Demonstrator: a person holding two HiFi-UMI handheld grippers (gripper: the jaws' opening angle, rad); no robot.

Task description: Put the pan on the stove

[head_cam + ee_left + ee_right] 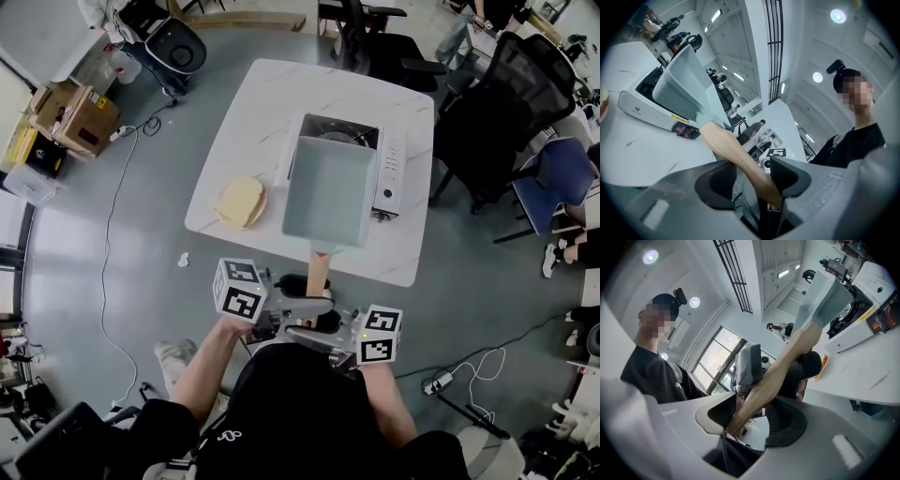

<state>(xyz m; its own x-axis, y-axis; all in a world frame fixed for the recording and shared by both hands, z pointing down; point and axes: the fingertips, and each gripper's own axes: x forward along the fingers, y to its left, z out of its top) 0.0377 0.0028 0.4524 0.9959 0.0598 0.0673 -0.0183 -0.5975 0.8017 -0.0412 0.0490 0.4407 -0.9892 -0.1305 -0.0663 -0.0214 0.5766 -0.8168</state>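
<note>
A pale grey-green square pan (pixel 328 192) hangs tilted over the front of the white portable stove (pixel 389 169) on the white table (pixel 244 122). Its wooden handle (pixel 319 272) sticks out past the table's near edge toward me. My left gripper (pixel 295 291) and right gripper (pixel 323 323) face each other at the handle's end, both shut on it. In the left gripper view the handle (pixel 736 150) crosses slantwise between the jaws of the left gripper (pixel 750 180) up to the pan (pixel 684 84). In the right gripper view the handle (pixel 783 366) does the same in the right gripper (pixel 757 416).
A plate with a slice of bread (pixel 241 202) lies on the table left of the stove. Dark office chairs (pixel 497 103) crowd the far right side. A cardboard box (pixel 70 117) and a cable (pixel 112 234) lie on the floor at left.
</note>
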